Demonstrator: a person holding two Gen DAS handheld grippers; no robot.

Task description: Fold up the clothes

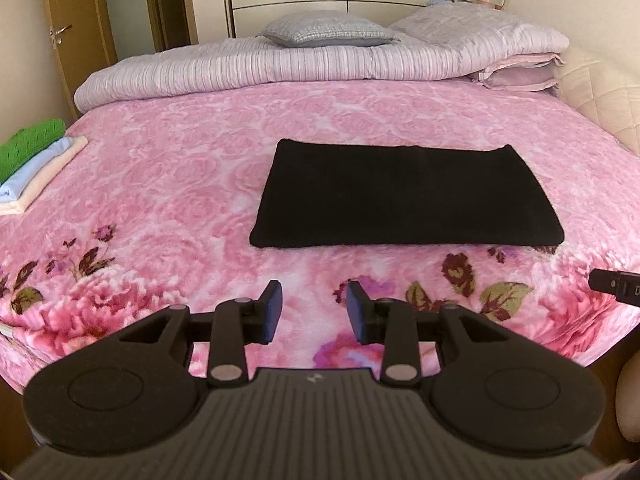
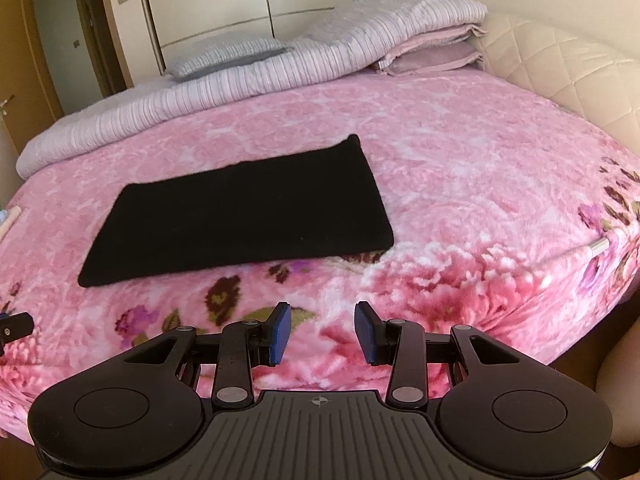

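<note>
A black garment (image 1: pixel 406 196) lies folded into a flat rectangle on the pink floral bed cover (image 1: pixel 180 184). It also shows in the right wrist view (image 2: pixel 236 208), ahead and to the left. My left gripper (image 1: pixel 314 310) is open and empty, held above the bed's near edge, short of the garment. My right gripper (image 2: pixel 322 330) is open and empty, also near the front edge, to the right of the garment. A tip of the right gripper shows at the right edge of the left wrist view (image 1: pixel 616 286).
A stack of folded clothes, green on top (image 1: pixel 28 160), sits at the bed's left edge. A rolled striped duvet (image 1: pixel 280 64) and pillows (image 1: pixel 332 30) lie at the far side. A quilted headboard (image 2: pixel 560 64) curves along the right.
</note>
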